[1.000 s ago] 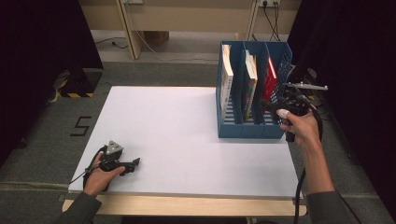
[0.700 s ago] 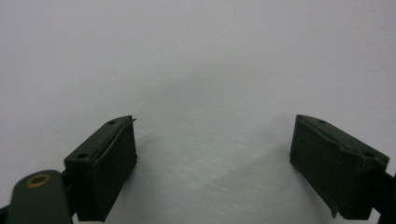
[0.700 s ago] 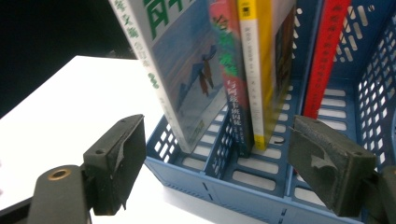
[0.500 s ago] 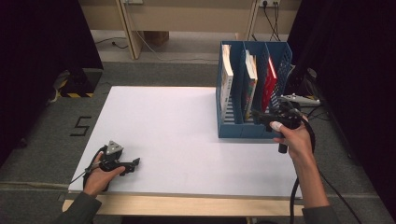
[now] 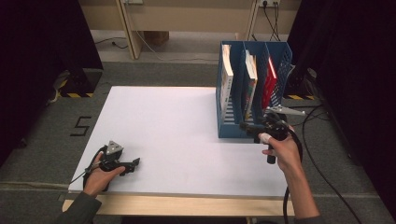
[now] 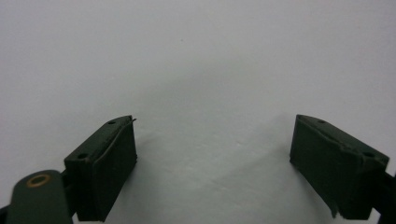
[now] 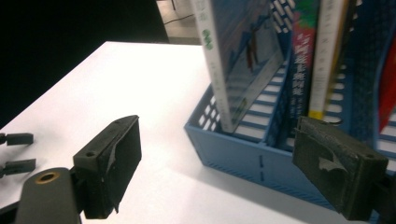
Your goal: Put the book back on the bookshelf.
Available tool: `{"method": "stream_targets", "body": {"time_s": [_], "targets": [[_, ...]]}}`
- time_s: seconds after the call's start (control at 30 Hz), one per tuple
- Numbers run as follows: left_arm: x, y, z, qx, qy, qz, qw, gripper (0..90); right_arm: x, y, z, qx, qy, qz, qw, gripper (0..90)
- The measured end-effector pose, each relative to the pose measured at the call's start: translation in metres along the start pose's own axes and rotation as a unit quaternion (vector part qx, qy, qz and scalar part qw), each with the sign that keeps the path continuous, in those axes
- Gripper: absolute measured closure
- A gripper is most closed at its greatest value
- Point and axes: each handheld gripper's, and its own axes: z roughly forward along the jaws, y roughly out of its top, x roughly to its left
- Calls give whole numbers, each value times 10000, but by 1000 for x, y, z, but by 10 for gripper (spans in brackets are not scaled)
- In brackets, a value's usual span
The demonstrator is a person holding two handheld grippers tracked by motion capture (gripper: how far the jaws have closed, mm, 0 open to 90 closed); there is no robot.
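White tabletop (image 5: 177, 135) fills most of the high view, with grey carpet around it and dark curtains at both sides; we work from its near edge. At the far right of it stands a blue file rack (image 5: 229, 129) with three upright slots, each holding a book on edge: a white-spined one (image 5: 227, 79) in the left slot, a second book (image 5: 251, 79) in the middle, a red one (image 5: 269, 81) in the right. Standing them this way keeps the spines toward us, so jaws can pinch a single book from the open front without disturbing the others.

Our right gripper (image 5: 248, 126) hovers just in front of the rack's low front wall, pointing leftward across it. Its jaws have just been opening and now stand wide, with nothing between them. In the right gripper view (image 7: 217, 170) the rack's front corner (image 7: 224, 149) and the left book (image 7: 224, 60) lie just ahead of the pads. We judge this to be a spread made ready for a spine, or a release just finished; we cannot tell which.

Our left gripper (image 5: 135, 163) rests on the table near the left front corner, well apart from the rack, out of the right hand's way. In the left gripper view (image 6: 212, 154) its jaws stand apart over bare white surface, holding nothing.
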Motion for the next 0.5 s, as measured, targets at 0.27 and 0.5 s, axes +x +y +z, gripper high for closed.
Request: {"method": "stream_targets", "body": {"time_s": [0.27, 0.5], "targets": [[0, 0, 0, 0, -2, 0, 10000, 137, 12, -14, 12, 147, 136, -83, 9998, 163], [0, 0, 0, 2, 1, 2, 10000, 137, 22, -26, 18, 265, 278, -127, 9992, 163]]}}
